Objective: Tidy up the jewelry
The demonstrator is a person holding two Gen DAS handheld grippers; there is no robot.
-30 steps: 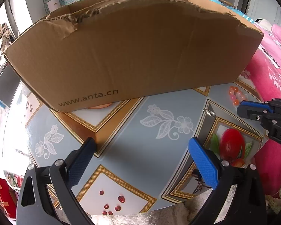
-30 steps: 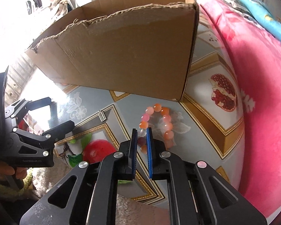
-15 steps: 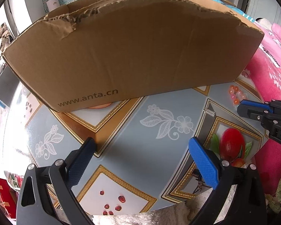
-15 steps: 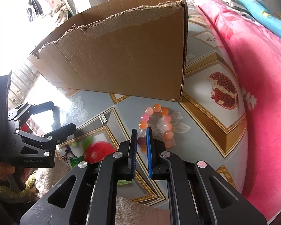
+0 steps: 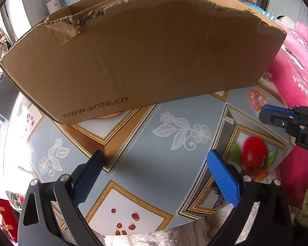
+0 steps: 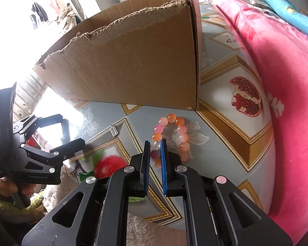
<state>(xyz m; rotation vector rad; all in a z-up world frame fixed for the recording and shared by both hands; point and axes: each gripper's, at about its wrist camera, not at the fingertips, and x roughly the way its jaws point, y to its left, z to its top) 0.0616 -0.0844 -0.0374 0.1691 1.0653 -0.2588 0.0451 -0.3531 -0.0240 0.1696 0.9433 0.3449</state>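
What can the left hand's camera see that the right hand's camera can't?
Only the left wrist view shows the web address printed on the cardboard box and the printed pomegranate seeds near the table's edge.

Only the right wrist view shows the whole bead bracelet, with the right gripper shut on its near beads, and a printed split pomegranate.

Both show the box, the small silver clasp, the printed red fruit, the pink blanket and the open left gripper.
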